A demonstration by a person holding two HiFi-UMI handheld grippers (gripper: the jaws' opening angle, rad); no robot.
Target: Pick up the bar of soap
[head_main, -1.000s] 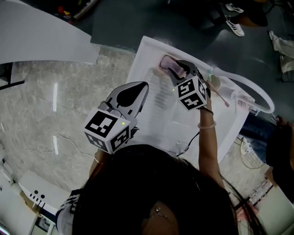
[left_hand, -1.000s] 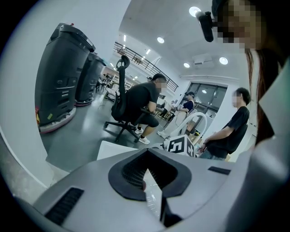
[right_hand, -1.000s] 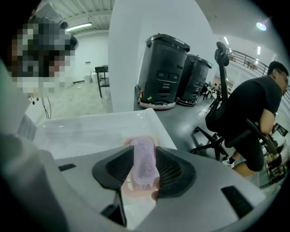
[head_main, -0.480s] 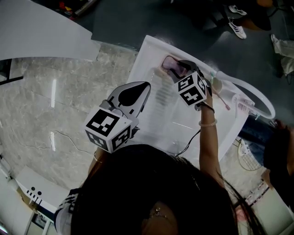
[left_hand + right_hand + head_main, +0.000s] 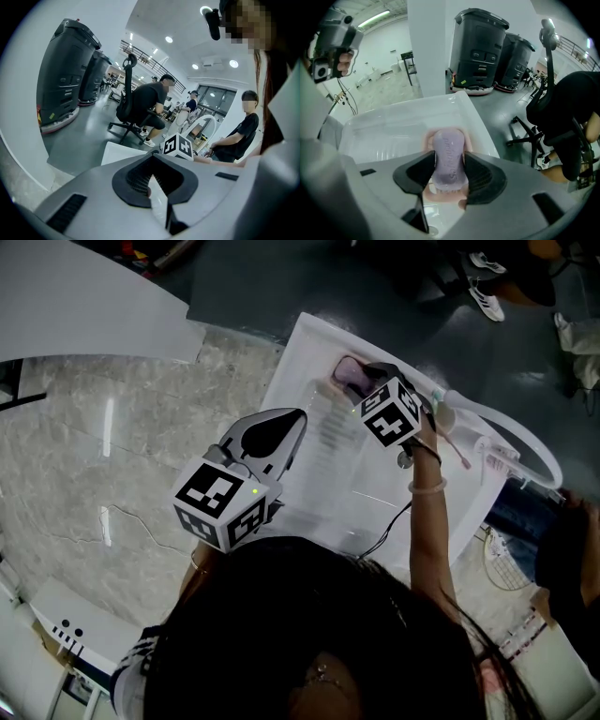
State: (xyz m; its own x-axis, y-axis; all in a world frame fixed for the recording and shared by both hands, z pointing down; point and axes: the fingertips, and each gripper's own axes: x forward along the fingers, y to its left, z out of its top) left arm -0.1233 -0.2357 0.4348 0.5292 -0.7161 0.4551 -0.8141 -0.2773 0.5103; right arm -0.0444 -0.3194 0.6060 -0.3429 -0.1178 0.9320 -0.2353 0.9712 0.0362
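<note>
Marble worktop [image 5: 112, 456], white basin [image 5: 309, 343] at 12 o'clock; inside, bar of soap [image 5: 449, 159] on pink dish [image 5: 427, 139]; right tongs [image 5: 450, 165] straddle it, jaws just been opening, not gripping; left tongs [image 5: 294, 418] closed, idle. Grasp step; next likely: squeeze, lift.

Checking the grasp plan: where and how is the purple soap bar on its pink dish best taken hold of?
Grip the soap bar across its narrow width, on the two long sides, coming from above: it lies flat on the pink dish, so only those sides stand free. The right tongs, which have just been opening, straddle it that way, apparently not yet squeezing.
</note>
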